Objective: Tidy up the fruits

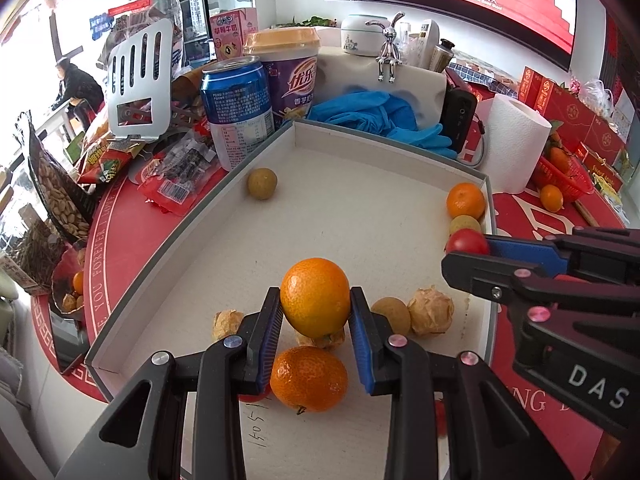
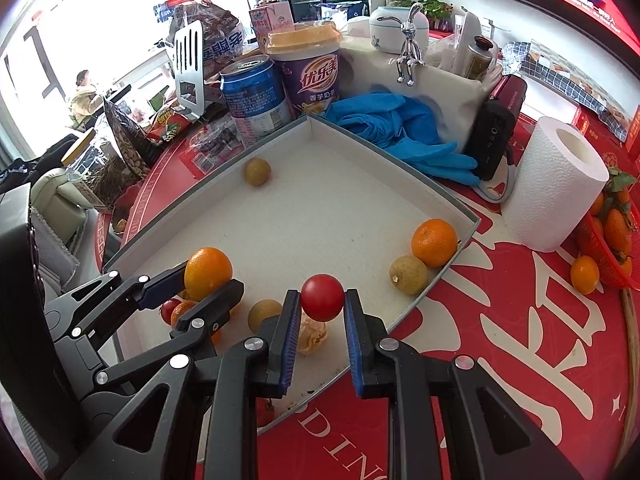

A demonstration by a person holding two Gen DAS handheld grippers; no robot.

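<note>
Left claw (image 1: 316, 312) pinches the firm, lightweight orange (image 1: 315, 297) at its widest girth above the tray (image 1: 192, 240), right claw (image 2: 322, 312) pinches the smooth, easily bruised cherry tomato (image 2: 322, 297) likewise, and farther off a longan (image 1: 262, 183) lies loose.

Bare floor fills the tray's (image 1: 192, 216) middle; a lone longan (image 1: 262, 184) sits near the far corner, fruit crowding the near edge.

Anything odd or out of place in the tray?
One thing: handwritten digits are scrawled in pen on the white cardboard tray's floor near its front edge. The fruit looks intact; nothing spilled.
</note>
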